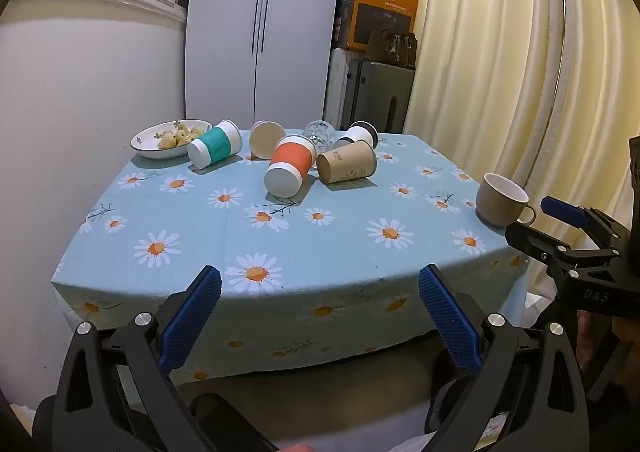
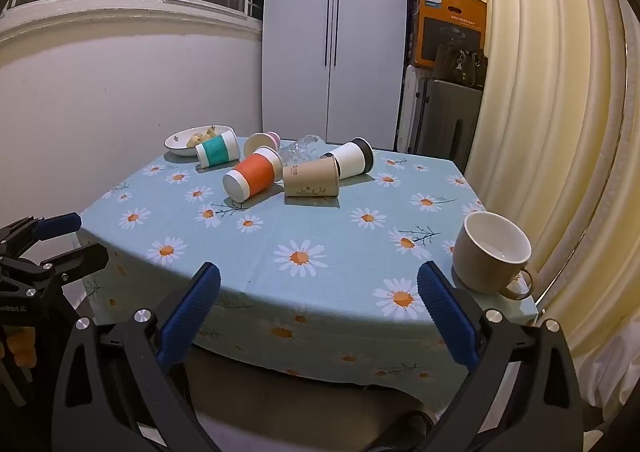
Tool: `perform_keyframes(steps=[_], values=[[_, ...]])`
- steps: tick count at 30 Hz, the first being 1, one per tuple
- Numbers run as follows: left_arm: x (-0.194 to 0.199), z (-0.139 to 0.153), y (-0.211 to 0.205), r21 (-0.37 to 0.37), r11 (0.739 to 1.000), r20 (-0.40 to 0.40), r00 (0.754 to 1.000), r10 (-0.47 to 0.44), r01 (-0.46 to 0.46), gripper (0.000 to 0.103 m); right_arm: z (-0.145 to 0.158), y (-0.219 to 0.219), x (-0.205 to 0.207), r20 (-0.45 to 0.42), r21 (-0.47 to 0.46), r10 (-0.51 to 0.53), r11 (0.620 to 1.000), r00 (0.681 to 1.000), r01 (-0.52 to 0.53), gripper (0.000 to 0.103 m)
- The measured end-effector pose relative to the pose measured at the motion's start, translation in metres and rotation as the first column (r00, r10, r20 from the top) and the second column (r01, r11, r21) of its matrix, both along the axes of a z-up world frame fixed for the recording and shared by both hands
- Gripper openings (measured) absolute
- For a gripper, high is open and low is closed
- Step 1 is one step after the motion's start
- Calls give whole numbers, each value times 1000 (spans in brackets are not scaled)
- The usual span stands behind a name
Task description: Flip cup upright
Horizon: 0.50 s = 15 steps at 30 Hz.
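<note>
Several cups lie on their sides at the far middle of the daisy tablecloth: a teal one (image 1: 215,148) (image 2: 218,149), an orange one (image 1: 289,171) (image 2: 252,176), a brown paper one (image 1: 346,166) (image 2: 311,180), a white one with a black lid (image 1: 357,135) (image 2: 352,159), a pink one (image 1: 266,139) (image 2: 260,143) and a clear glass (image 1: 319,135) (image 2: 301,149). A tan mug (image 1: 501,200) (image 2: 493,254) stands upright at the near right corner. My left gripper (image 1: 320,316) and right gripper (image 2: 319,316) are both open and empty, off the table's near edge.
A white bowl of food (image 1: 170,139) (image 2: 192,139) sits at the far left of the table (image 1: 304,252) (image 2: 256,252). A curtain (image 1: 520,71) (image 2: 560,91) hangs close on the right. A white cupboard (image 1: 260,31) and boxes (image 1: 380,11) stand behind.
</note>
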State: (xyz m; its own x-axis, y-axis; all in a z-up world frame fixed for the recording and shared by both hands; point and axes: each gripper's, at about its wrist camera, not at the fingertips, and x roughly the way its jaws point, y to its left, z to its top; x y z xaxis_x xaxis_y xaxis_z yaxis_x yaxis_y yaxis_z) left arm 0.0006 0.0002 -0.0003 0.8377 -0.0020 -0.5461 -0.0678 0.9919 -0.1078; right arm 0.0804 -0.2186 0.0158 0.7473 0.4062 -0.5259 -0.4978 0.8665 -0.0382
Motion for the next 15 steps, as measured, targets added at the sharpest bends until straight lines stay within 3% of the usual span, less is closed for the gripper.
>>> perform_keyframes(steps=[15], values=[[-1,-4,0,11,1000,-2,1000,-2,2,96,-1,1,1,-4,-4,-2,1000,1000,2,98]])
